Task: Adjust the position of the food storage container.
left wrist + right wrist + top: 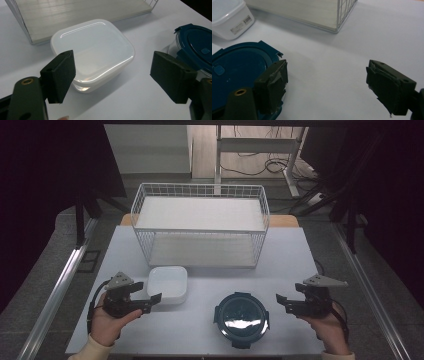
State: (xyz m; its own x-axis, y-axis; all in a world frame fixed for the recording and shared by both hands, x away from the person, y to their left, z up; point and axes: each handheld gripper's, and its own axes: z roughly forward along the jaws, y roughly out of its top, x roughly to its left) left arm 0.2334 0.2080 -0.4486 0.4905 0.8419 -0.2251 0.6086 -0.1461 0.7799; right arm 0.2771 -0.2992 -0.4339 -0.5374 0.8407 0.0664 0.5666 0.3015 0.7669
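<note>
Round container, dark blue clip lid, clear body (glass by the look): near table edge, between the two grippers. Likely heavy, rigid, breakable; slick lid, so grip across the rim or a clip tab.
White square container: plastic, lidded, just before the wire rack. Likely light, smooth; take by opposite side walls.
Left gripper: jaws spread wide, empty, aimed at the white box.
Right gripper: jaws wide, empty, beside the blue lid.

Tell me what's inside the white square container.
Its white lid is on the white square container, covering the inside. Through the cloudy plastic nothing can be made out, so the contents cannot be told.
</note>
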